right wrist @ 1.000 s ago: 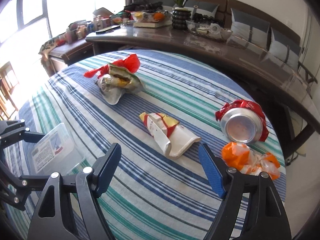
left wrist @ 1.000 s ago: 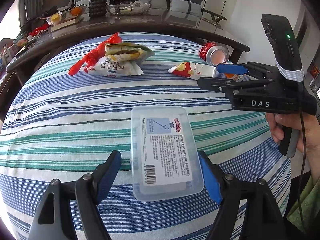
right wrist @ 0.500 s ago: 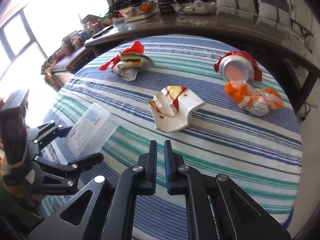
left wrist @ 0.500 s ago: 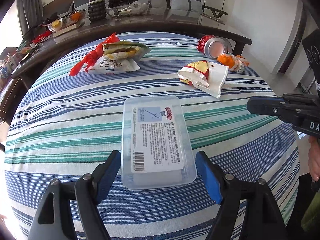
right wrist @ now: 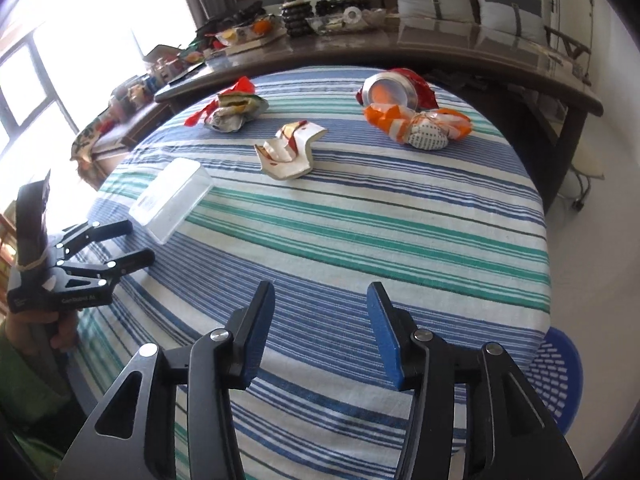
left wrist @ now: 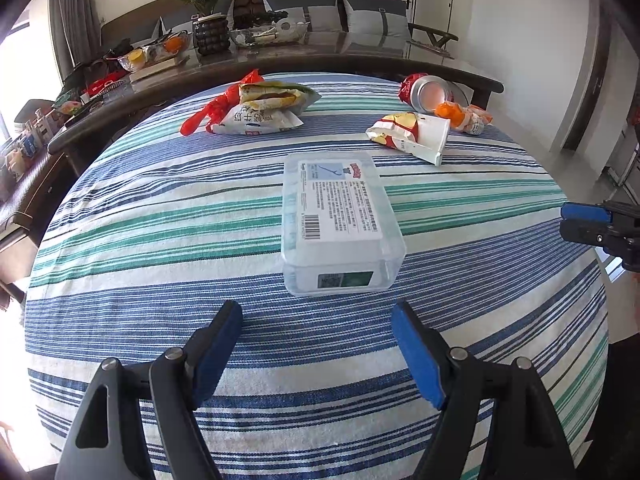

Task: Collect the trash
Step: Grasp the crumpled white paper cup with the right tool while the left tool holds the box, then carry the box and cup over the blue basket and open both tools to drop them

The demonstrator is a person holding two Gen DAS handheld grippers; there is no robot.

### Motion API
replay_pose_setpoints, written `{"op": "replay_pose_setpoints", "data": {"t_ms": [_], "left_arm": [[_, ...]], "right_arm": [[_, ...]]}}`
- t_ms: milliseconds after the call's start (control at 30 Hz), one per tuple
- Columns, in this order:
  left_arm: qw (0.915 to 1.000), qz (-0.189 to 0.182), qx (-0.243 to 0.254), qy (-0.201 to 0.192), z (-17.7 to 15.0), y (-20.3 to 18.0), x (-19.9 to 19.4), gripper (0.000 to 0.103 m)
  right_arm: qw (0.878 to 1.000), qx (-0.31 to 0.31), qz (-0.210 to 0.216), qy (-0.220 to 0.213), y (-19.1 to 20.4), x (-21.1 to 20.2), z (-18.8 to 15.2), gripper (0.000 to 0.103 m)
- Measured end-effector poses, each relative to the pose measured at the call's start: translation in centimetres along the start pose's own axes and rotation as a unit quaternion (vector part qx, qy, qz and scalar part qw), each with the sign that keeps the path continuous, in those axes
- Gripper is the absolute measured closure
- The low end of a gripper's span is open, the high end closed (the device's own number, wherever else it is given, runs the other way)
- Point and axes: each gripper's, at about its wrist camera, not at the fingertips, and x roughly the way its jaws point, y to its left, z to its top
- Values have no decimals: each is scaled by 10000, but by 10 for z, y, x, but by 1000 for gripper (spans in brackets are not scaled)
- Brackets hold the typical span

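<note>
The clear plastic box (left wrist: 338,216) sits label-up near the middle of the striped tabletop (left wrist: 160,216), probably set there as the bin for the litter, since it lies within reach of both hands. The trash lies beyond it along the far edge: a heap of snack bags (left wrist: 256,110) to the left, a crumpled white carton (left wrist: 412,134) in the middle, and a red can (left wrist: 430,92) touching an orange wrapper (left wrist: 466,116) to the right. The left tongs (left wrist: 316,354) hang just short of the box, tilted downward, spread wide and empty. The right tongs (right wrist: 320,336) angle down over bare cloth near the tabletop's edge, their jaws opening with nothing between them. A blue basket (right wrist: 560,376) stands on the floor beside the tabletop.
</note>
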Motion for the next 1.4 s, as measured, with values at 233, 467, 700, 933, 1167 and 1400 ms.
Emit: {"op": "replay_pose_setpoints", "data": {"t_ms": [233, 467, 700, 933, 1167, 1400], "left_arm": [[9996, -214, -152, 63, 12, 2, 6, 24], [9996, -149, -217, 36, 25, -2, 14, 24], [9995, -115, -301, -8, 35, 5, 24, 24], [9994, -206, -218, -142, 36, 5, 23, 42], [9983, -512, -190, -213, 33, -5, 12, 41], [9967, -777, -112, -208, 21, -32, -1, 41]], "right_arm": [[9997, -205, -35, -119, 10, 7, 5, 34], [9917, -1246, -220, -250, 50, 39, 37, 35], [9829, -1768, -491, -135, 67, 87, 69, 53], [9892, -1443, -238, -42, 56, 101, 78, 96], [9976, -457, 517, -72, 32, 54, 69, 100], [9982, -142, 546, -186, 13, 12, 45, 100]]}}
